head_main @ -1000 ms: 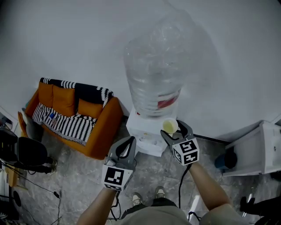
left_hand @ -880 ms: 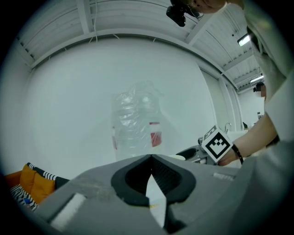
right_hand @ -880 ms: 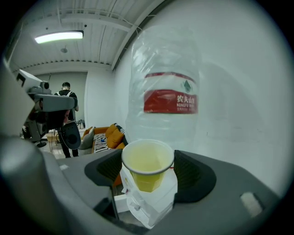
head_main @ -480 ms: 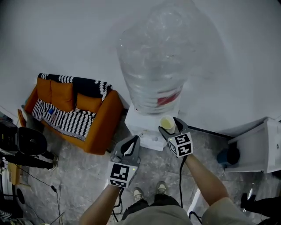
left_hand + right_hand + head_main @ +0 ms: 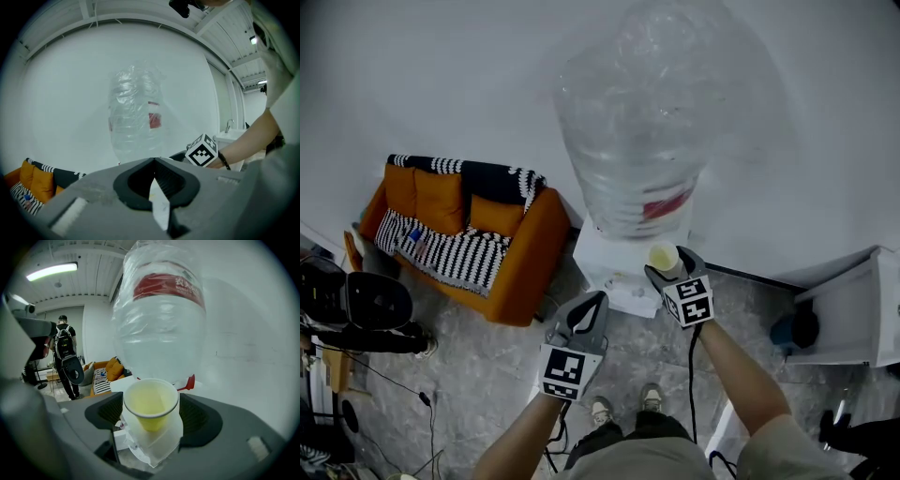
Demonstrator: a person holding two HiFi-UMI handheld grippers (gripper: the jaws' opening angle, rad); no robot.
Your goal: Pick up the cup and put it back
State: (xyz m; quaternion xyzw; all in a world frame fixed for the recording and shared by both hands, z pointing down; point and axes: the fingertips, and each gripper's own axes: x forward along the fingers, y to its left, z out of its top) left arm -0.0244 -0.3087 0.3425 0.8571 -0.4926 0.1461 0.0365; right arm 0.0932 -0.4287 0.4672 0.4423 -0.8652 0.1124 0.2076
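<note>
Head view: the right gripper (image 5: 667,264) sits just right of centre with its jaws set wide, one on each side of the cup (image 5: 663,255). The cup stands upright, mouth up, over the front top edge of the white dispenser (image 5: 609,267), directly below the inverted water bottle (image 5: 642,122). The left gripper (image 5: 592,302) hangs at lower centre, apart from the dispenser, and appears to be parked clear of the work. Left gripper view: the jaws meet at their tips with nothing between them (the pale sliver lower in the gap is background). Right gripper view: the cup fills centre frame, its rim level with the pads, which lie against it on both sides. These jaws have just been opening, with the cup between them. The wide setting matches the rim, and the upright hold probably serves to seat the cup flat. Whether its base rests on anything cannot be told.
</note>
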